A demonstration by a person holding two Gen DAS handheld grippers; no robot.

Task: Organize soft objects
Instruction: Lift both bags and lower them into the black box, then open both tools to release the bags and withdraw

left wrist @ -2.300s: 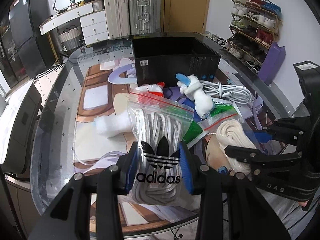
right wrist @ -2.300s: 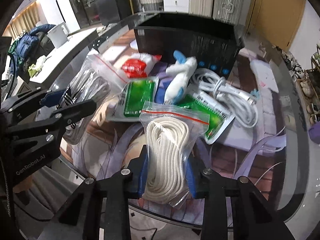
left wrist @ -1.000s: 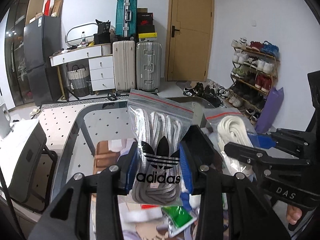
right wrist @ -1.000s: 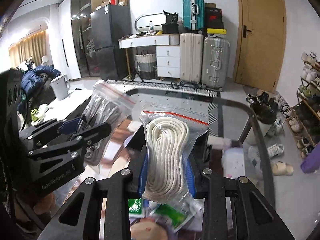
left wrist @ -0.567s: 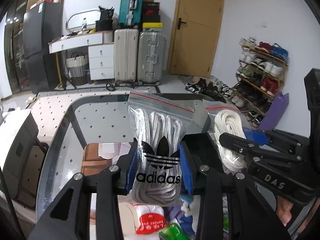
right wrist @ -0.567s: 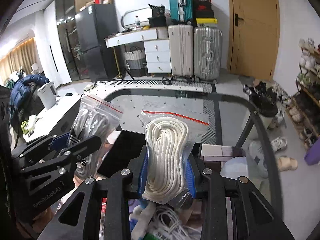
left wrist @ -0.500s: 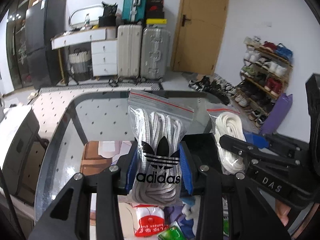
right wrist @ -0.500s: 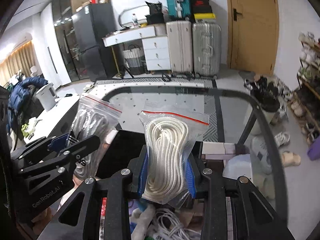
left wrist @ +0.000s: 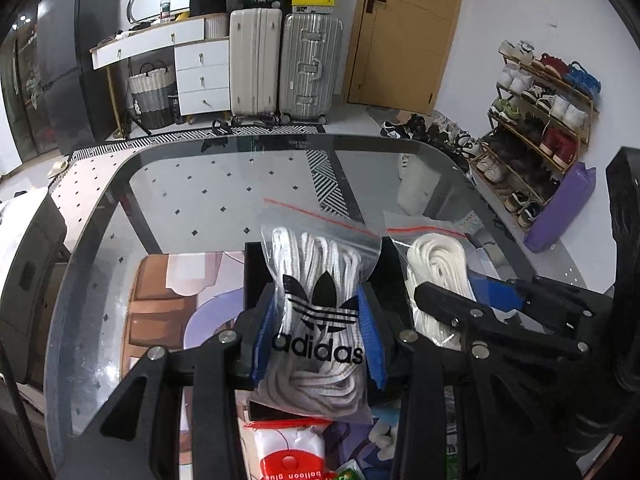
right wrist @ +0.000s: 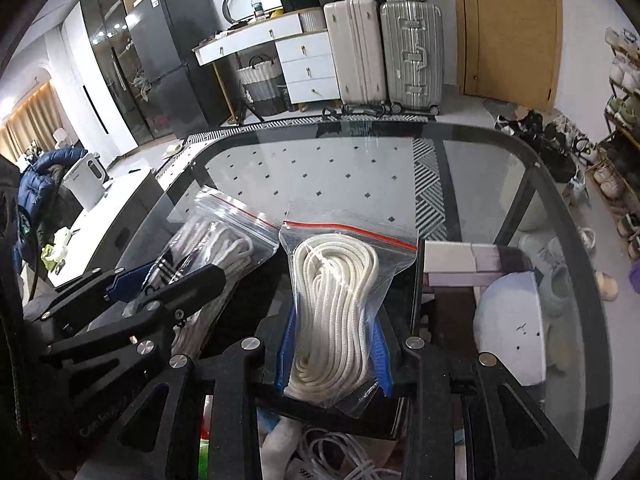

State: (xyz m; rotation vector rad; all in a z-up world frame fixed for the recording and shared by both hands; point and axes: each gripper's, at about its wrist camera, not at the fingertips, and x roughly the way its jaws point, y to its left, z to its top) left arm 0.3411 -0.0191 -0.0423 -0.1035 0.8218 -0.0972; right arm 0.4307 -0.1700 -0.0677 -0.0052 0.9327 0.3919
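Left gripper (left wrist: pixel 318 332) pinches the adidas lace bag (left wrist: pixel 318 320), right gripper (right wrist: pixel 332 344) clamps the white rope bag (right wrist: pixel 334 308); both probably light, squishy, slippery plastic, so mid-bundle grabs suit.

The left gripper (left wrist: pixel 318 334) clamps an adidas bag (left wrist: pixel 320 312) of white laces above a black box (left wrist: pixel 256 276) on the glass table (left wrist: pixel 180 200). Beside it, the right gripper (left wrist: pixel 468 296) grips a bag of rope (left wrist: pixel 438 264). 2 suitcases (left wrist: pixel 284 60) stand behind.
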